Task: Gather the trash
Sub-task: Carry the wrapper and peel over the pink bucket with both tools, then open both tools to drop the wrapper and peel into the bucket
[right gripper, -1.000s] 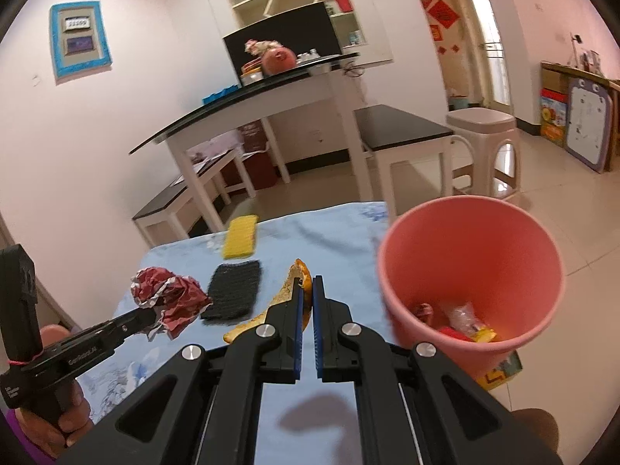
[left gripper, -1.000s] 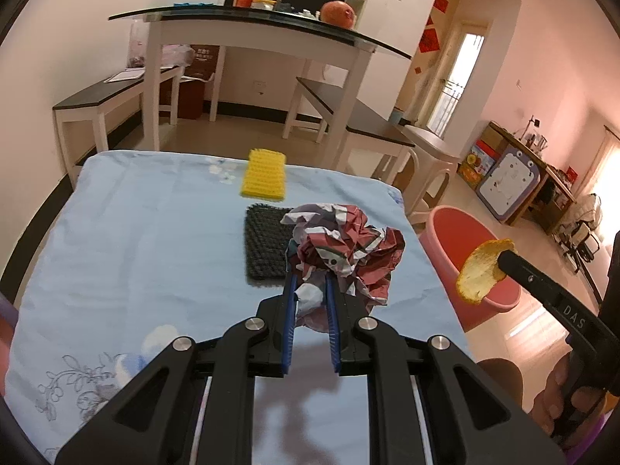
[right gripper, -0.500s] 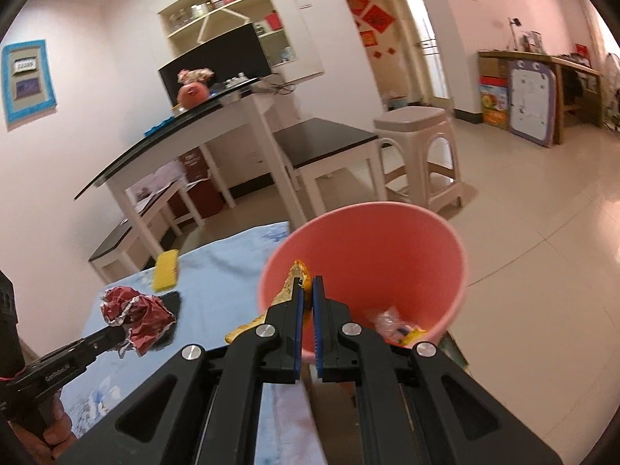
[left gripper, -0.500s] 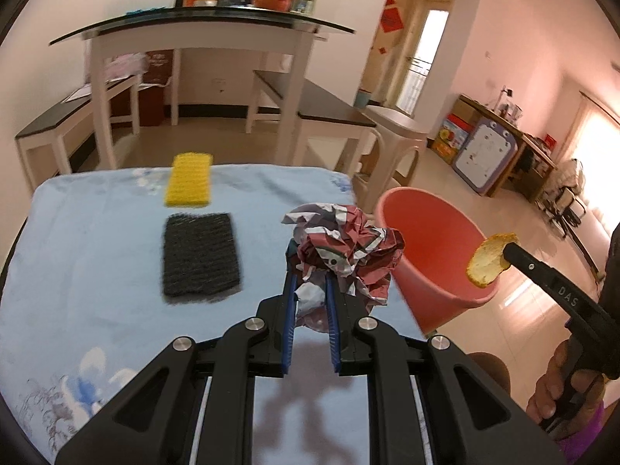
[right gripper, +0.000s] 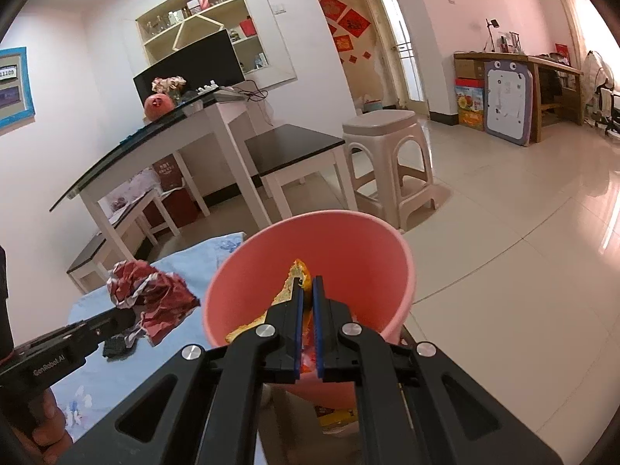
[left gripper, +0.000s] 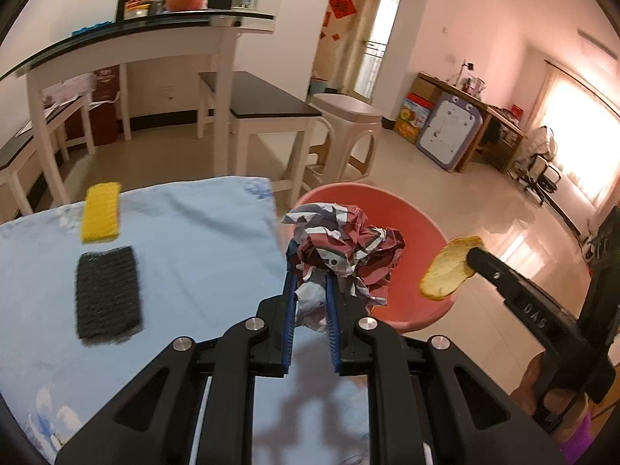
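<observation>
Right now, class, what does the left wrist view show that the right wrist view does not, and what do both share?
Only the left wrist view shows the yellow sponge lying on the blue cloth.

Only the right wrist view shows the wall shelf and the bucket's inside.

Both show the pink bucket, the crumpled paper and the peel, each held.

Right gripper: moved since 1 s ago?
Yes. The right gripper, shut on the peel, has swung from over the blue table to above the pink bin.

A yellow sponge (left gripper: 100, 212) and a black scouring pad (left gripper: 107, 291) are seen on the blue tablecloth (left gripper: 186, 248). A white stool (right gripper: 391, 162) is placed farther back.
</observation>
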Demonstrator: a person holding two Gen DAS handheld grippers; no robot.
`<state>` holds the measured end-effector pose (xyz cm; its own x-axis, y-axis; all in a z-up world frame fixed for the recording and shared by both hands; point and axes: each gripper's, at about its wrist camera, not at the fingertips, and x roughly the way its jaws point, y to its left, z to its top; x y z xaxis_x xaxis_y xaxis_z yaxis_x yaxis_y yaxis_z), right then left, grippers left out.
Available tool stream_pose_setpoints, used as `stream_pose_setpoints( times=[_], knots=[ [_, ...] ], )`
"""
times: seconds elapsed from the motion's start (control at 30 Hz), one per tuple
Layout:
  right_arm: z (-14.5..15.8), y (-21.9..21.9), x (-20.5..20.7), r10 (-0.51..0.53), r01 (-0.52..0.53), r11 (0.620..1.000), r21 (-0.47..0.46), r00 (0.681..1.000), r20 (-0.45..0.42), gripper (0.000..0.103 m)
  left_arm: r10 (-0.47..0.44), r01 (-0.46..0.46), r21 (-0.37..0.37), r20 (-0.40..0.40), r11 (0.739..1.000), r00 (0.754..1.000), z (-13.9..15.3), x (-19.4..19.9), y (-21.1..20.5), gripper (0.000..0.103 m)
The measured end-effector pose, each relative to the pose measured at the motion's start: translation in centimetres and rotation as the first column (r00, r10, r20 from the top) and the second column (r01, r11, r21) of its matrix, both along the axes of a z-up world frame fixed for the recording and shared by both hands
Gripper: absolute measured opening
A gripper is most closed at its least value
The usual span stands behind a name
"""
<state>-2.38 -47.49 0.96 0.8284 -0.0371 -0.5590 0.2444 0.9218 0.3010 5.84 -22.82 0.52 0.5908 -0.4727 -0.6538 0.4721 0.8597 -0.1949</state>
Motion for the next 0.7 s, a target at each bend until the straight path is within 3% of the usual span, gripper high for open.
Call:
stream_pose_setpoints(
  times=[0.7],
  knots=[
    [-2.5, -1.8, 2.4, -0.054, 0.052, 0.998, -0.034, 0.997, -0.062, 0.004, -0.051, 0.053, 0.05, -0.041, 0.997, 0.998, -3.4, 2.5, -5.6, 0.014]
  ],
)
